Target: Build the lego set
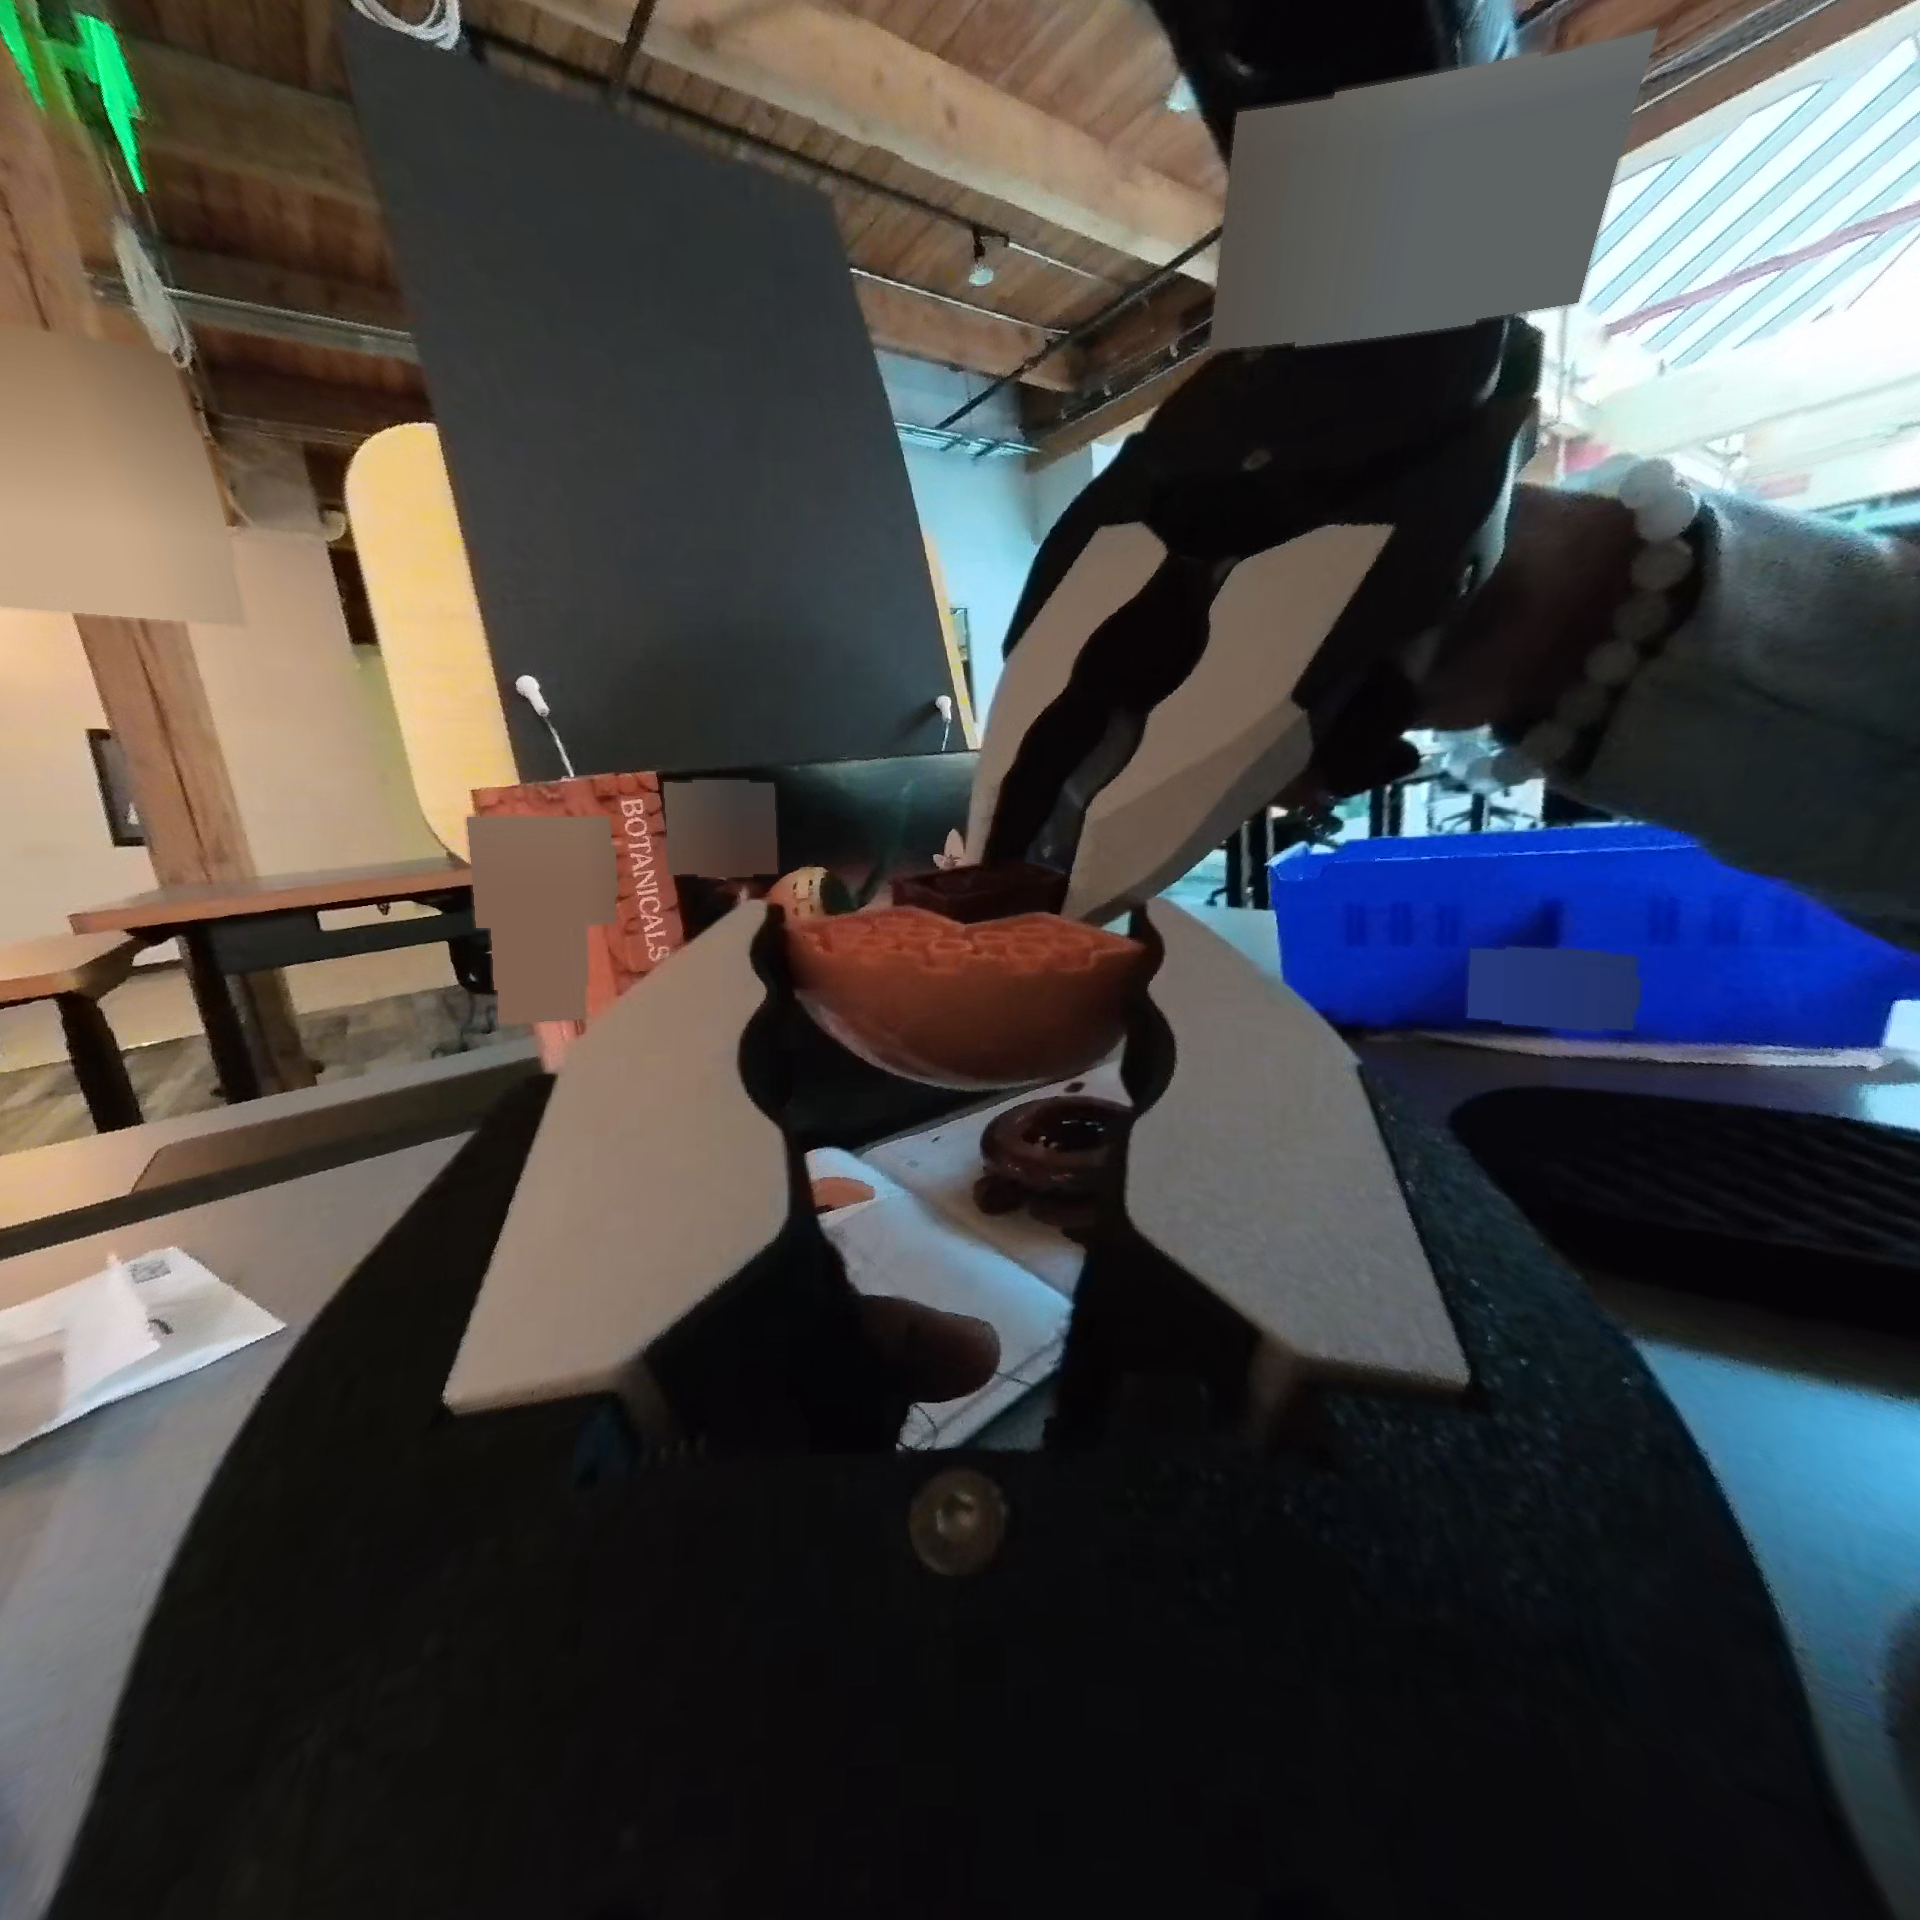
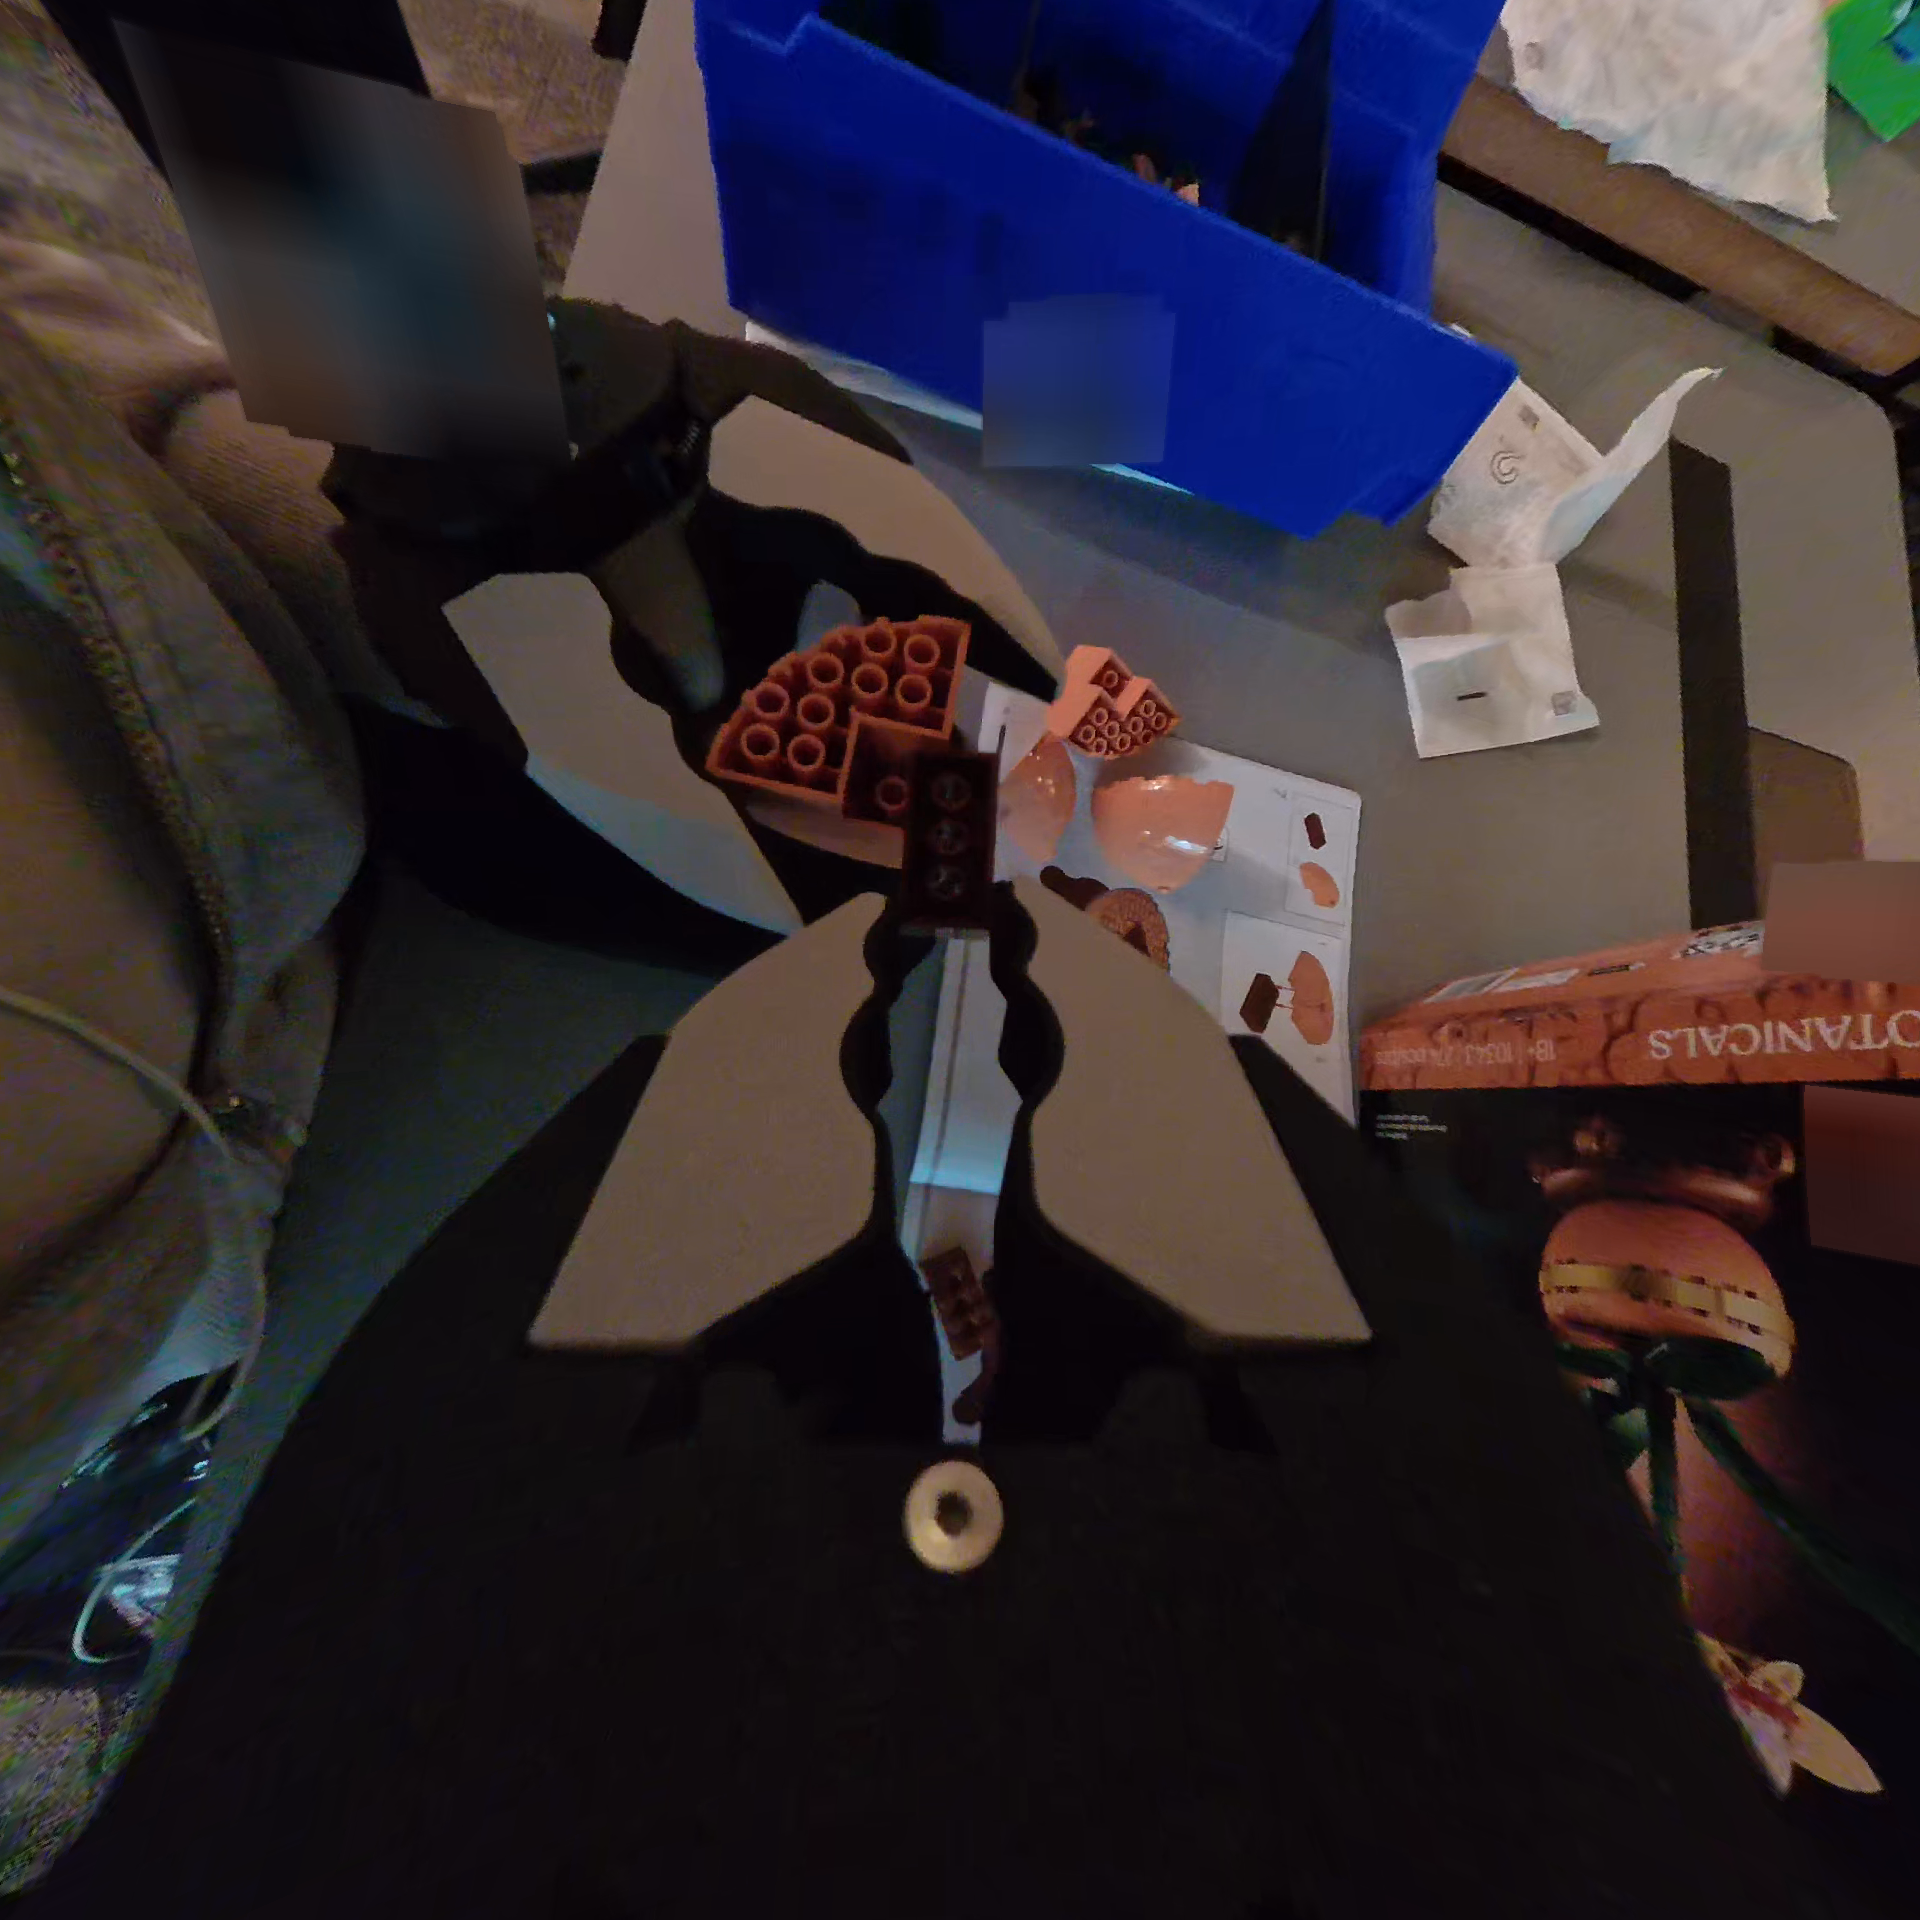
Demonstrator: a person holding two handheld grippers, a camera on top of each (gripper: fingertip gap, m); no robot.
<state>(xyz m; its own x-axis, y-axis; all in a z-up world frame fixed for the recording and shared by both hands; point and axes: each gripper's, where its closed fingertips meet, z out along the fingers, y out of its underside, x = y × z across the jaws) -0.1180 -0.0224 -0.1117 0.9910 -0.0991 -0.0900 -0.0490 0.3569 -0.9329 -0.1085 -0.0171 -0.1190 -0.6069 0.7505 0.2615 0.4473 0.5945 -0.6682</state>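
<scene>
Left gripper (image 1: pixel 951 925) clamps orange dome piece (image 1: pixel 966 987), underside up, jaws wide. Right gripper (image 2: pixel 945 914) pinches dark brown brick (image 2: pixel 948 831), jaws narrow, brick touching dome's notch. Blue bin (image 2: pixel 1091 260) far; instruction sheet (image 2: pixel 1288 935) below.

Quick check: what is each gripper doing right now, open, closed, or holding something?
Left gripper: closed on an orange rounded plastic brick piece, underside tubes facing up.
Right gripper: closed on a small dark brown rectangular brick, held against the orange piece's notch.
</scene>
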